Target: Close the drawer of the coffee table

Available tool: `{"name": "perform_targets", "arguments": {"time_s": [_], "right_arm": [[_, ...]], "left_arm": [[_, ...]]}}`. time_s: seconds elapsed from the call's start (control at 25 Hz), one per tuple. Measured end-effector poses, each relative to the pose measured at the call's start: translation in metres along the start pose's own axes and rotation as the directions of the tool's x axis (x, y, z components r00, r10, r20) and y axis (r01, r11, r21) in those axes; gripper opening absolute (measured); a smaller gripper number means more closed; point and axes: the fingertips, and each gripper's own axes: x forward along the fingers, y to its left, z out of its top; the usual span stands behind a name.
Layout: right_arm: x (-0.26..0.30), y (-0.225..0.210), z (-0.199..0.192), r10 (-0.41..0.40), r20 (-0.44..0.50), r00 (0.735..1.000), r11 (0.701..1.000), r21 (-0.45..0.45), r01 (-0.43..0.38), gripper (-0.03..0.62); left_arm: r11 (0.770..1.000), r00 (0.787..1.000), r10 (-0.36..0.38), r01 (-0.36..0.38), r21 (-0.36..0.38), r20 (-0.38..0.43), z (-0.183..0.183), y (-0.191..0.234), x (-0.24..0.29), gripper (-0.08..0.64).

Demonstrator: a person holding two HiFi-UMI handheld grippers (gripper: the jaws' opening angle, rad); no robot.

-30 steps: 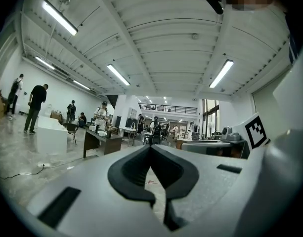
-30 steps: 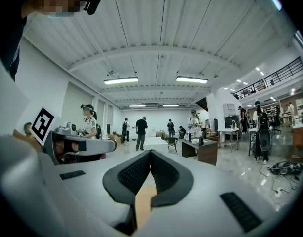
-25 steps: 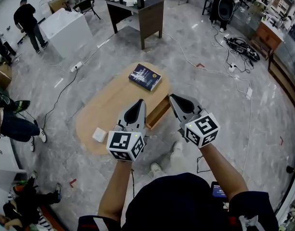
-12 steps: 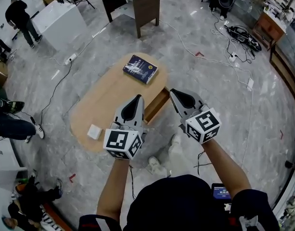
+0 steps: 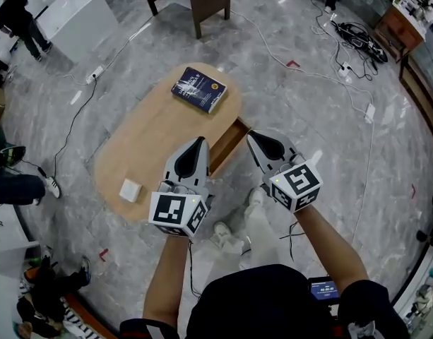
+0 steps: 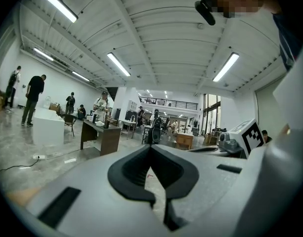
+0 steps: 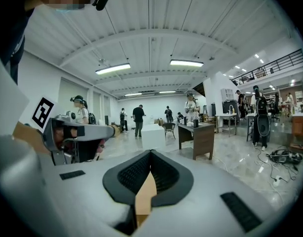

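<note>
While the drawer [image 5: 227,147] is standing pulled out of the long side of the coffee table [image 5: 149,147], at about four o'clock from the tabletop's middle, we are holding both claws above it rather than on it. We are carrying the left gripper [image 5: 199,142] with its tip over the table edge at the drawer's nine o'clock. The right gripper [image 5: 250,136] is hovering at the drawer's three o'clock, so the open drawer is lying between the two tips.

Both pairs of jaws are drawn together at the tips and are clamping nothing. Through the slot behind the right gripper's tips a strip of tan wood [image 7: 144,194] is showing, which we are taking for the drawer or table below, not something gripped. We are judging that this suits the job: closing calls for a push, not a grasp, and closed jaws make one blunt end to press with.

Both gripper views are looking out level across the hall, so we are reckoning the tips are not yet pressing on the drawer front. From above we cannot tell how high they are hanging.

The book [image 5: 198,89] is lying at the tabletop's one o'clock end and the small white box [image 5: 130,189] at its seven o'clock end. Both are well apart from the drawer and are blocking nothing.

The next move, as we are reading it, is lowering a tip to the drawer front and pushing toward ten o'clock. Pressing near the middle should keep it from skewing.
</note>
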Motion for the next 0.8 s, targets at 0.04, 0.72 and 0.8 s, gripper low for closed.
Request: {"name": "perform_targets", "arguments": {"time_s": [0.04,0.72,0.8], "right_arm": [[0.002,-0.002,-0.005,0.0,-0.005,1.0,1.0,0.002,0.0,0.011],[0.028,-0.029,-0.076,0.017,-0.048,0.999,0.999,0.037,-0.016,0.012],[0.032,-0.032,-0.084,0.022,-0.056,0.998,0.999,0.041,-0.02,0.011]], "left_arm": [[1.0,1.0,0.008,-0.008,-0.001,0.004,-0.005,0.002,0.002,-0.003],[0.999,0.996,0.01,-0.013,-0.034,-0.084,-0.092,0.012,0.031,-0.003],[0.999,0.995,0.01,-0.013,-0.037,-0.095,-0.102,0.013,0.034,-0.003]]}}
